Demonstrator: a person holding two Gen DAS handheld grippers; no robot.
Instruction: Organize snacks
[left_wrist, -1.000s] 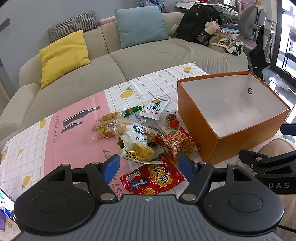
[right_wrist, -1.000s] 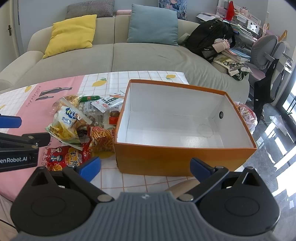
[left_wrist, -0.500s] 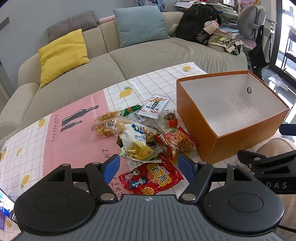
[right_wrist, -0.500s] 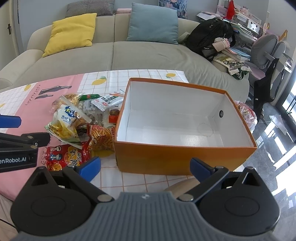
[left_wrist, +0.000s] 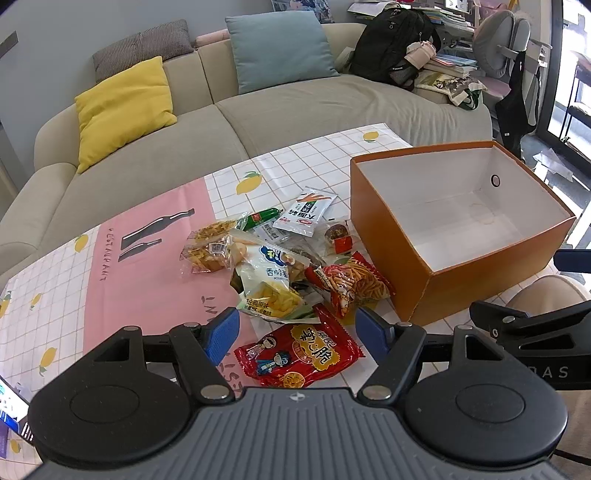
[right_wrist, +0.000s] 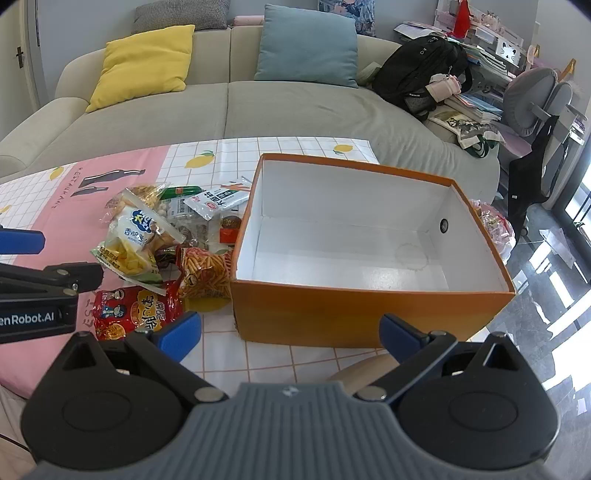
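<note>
Beige sofa (left_wrist: 295, 110) behind, with yellow cushion (left_wrist: 123, 107) and blue cushion (left_wrist: 277, 48); in front, table under pink-and-white lemon-print cloth (left_wrist: 110, 280). Snack pile (left_wrist: 280, 266) heaped on cloth just left of orange box (left_wrist: 476, 280), white inside, nothing in it. Left gripper (left_wrist: 295, 332) spread wide, holding nothing, hovering over red packet (left_wrist: 299, 354) at near edge of pile, blue pads either side of it, apart from it. Right gripper (right_wrist: 291, 332) likewise wide open and empty, facing near wall of box, red packet (right_wrist: 133, 310) just beyond its left pad.
</note>
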